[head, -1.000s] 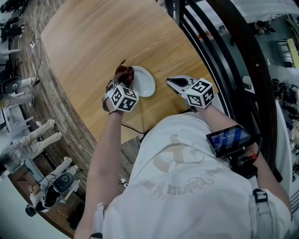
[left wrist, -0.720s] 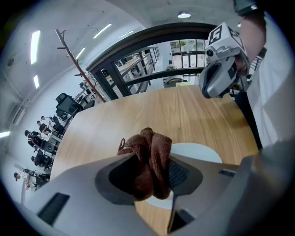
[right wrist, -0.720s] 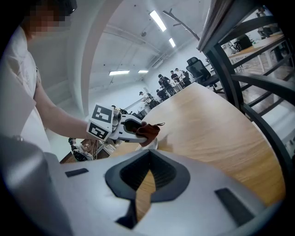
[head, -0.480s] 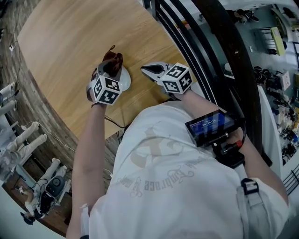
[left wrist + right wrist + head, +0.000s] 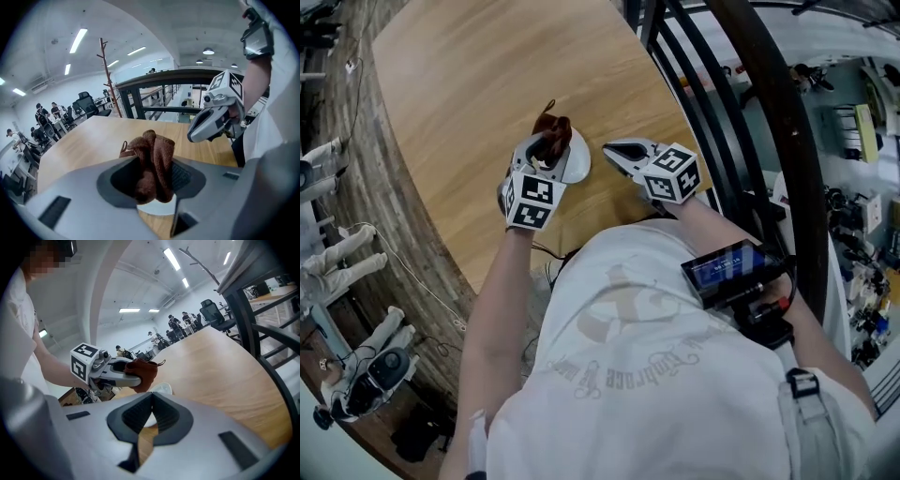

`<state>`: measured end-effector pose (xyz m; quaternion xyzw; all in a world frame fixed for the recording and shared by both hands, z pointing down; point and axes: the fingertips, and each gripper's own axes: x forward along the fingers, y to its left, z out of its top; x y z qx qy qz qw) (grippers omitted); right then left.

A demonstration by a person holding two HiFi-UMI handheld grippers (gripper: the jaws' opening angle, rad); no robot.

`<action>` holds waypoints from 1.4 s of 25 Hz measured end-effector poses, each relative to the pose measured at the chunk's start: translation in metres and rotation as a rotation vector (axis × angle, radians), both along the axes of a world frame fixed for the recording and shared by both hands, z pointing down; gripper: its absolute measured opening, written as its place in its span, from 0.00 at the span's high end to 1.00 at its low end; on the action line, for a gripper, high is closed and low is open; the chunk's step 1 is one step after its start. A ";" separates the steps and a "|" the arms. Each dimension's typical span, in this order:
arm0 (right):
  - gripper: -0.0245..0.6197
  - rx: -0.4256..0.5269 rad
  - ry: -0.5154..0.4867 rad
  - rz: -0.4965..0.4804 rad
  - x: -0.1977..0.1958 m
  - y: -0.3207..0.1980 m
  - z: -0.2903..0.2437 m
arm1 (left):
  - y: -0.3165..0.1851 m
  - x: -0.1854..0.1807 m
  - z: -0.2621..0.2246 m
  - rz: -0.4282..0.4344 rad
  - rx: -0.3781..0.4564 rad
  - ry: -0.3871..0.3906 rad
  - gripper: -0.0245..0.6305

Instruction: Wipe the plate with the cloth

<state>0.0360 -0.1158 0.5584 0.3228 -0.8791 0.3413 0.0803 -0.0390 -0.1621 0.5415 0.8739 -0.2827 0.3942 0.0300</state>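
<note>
A small white plate [image 5: 577, 159] rests on the round wooden table [image 5: 487, 84]. My left gripper [image 5: 547, 147] is shut on a bunched brown cloth [image 5: 551, 129] and holds it over the plate's left part; whether the cloth touches the plate I cannot tell. In the left gripper view the cloth [image 5: 152, 164] fills the jaws, with a sliver of the plate [image 5: 157, 207] below. My right gripper [image 5: 617, 151] sits just right of the plate, jaws shut with nothing in them. The right gripper view shows the left gripper [image 5: 133, 378], the cloth [image 5: 144, 372] and the plate [image 5: 161, 389].
A dark metal railing [image 5: 722, 112] runs along the table's right edge, close behind my right gripper. The table's curved edge [image 5: 441, 225] lies near my left forearm. Desks, chairs and people [image 5: 47, 117] stand far off in the room.
My left gripper has kept the cloth on the plate, shifting slightly over it. The right gripper stays beside the plate. The head camera has shifted.
</note>
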 end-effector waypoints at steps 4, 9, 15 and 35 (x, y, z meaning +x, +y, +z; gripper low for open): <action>0.94 0.059 0.015 -0.042 -0.009 -0.005 -0.009 | 0.008 -0.021 0.003 -0.083 0.001 0.058 0.70; 0.94 0.144 -0.029 -0.070 -0.024 -0.014 -0.039 | 0.025 -0.054 -0.007 -0.224 0.008 0.199 0.70; 0.94 0.208 -0.051 -0.074 -0.036 -0.019 -0.070 | 0.051 -0.096 -0.019 -0.373 0.006 0.360 0.70; 0.94 0.230 0.015 -0.062 -0.042 0.014 -0.068 | 0.082 -0.109 -0.022 -0.382 -0.013 0.477 0.70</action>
